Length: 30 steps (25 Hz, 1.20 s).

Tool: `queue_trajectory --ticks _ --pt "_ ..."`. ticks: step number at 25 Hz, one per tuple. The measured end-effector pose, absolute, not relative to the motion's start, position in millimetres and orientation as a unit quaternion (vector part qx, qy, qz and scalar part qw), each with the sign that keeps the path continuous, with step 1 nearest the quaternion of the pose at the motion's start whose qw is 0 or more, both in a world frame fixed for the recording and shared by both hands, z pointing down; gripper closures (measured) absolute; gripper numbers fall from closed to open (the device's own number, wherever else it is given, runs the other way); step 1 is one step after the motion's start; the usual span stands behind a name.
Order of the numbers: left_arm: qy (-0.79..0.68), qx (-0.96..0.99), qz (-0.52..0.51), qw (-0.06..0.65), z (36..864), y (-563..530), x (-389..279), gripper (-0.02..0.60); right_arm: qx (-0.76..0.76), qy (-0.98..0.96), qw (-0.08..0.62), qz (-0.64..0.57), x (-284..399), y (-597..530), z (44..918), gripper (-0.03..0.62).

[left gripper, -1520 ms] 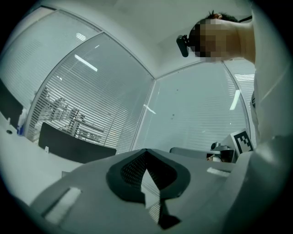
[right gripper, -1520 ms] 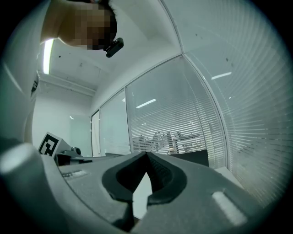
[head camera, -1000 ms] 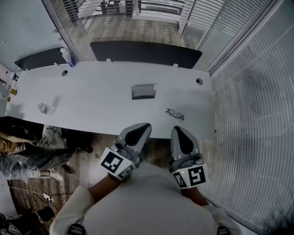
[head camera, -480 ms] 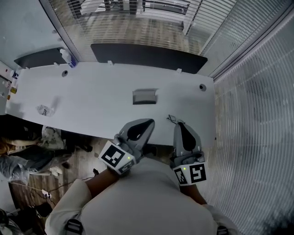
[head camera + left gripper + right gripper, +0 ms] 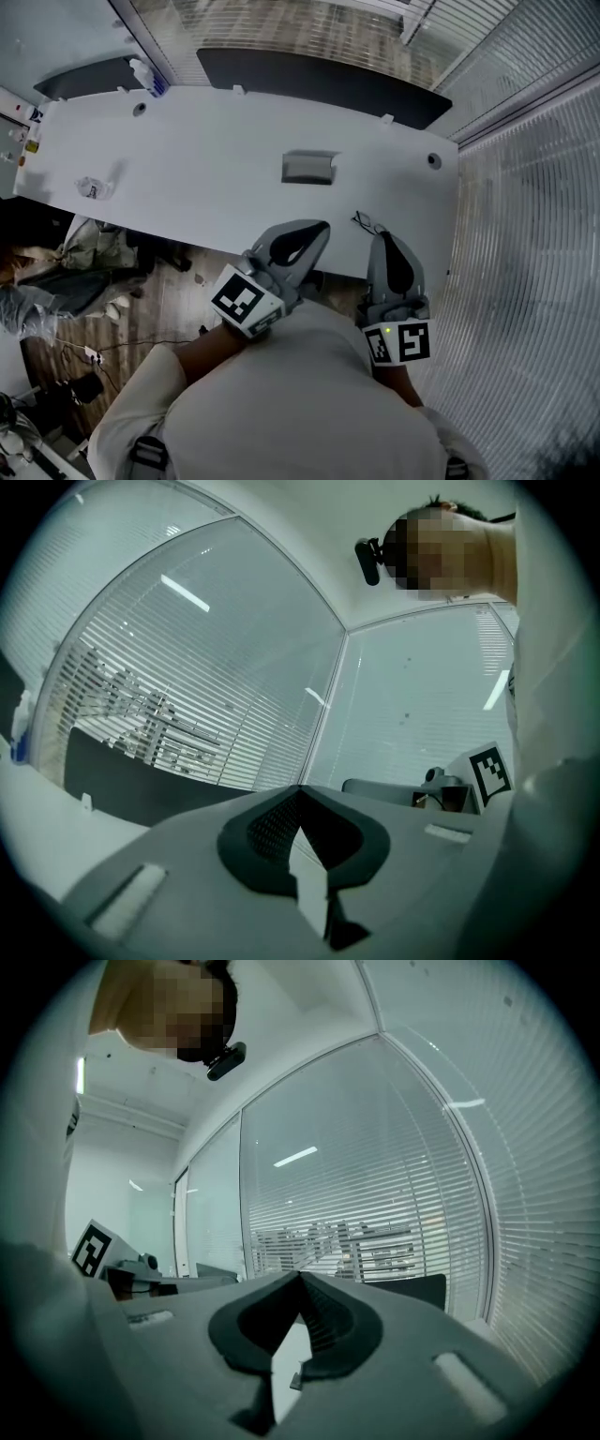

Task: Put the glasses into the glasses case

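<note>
Moved forward to the near edge of the table (image 5: 187,159): left gripper (image 5: 322,226) and right gripper (image 5: 383,235), jaws together, empty. Glasses (image 5: 367,223) just beside right gripper, near right edge; case (image 5: 309,167) mid-table.

A long white table (image 5: 206,159) spans the head view. A black panel (image 5: 319,89) stands along its far edge, and a pale bottle (image 5: 145,73) stands by its far left corner. A crumpled clear wrapper (image 5: 91,188) lies near the table's left end. Round cable holes sit near its far left (image 5: 139,109) and far right (image 5: 433,160) corners. Slatted blinds (image 5: 534,253) run past its right end, and wood floor (image 5: 178,300) shows below its near edge.
</note>
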<state>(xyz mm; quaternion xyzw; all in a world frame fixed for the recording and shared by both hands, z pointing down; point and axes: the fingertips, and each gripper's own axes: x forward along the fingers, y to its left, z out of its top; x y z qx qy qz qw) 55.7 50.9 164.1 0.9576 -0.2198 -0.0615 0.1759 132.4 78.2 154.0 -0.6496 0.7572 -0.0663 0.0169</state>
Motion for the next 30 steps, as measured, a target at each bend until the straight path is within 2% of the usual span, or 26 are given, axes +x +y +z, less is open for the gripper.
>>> queue_trajectory --ticks 16,24,30 --pt "-0.235 0.938 0.012 0.253 247.8 63.0 49.3 0.58 -0.647 0.744 -0.034 -0.164 131.5 96.5 236.7 0.592" --pt "-0.229 0.942 0.017 0.243 247.4 56.1 61.1 0.58 -0.648 0.745 -0.043 -0.149 137.4 91.1 235.0 0.592" --pt "-0.21 0.946 0.028 0.246 261.0 54.2 79.9 0.58 -0.641 0.753 -0.095 -0.113 144.3 84.9 249.1 0.592"
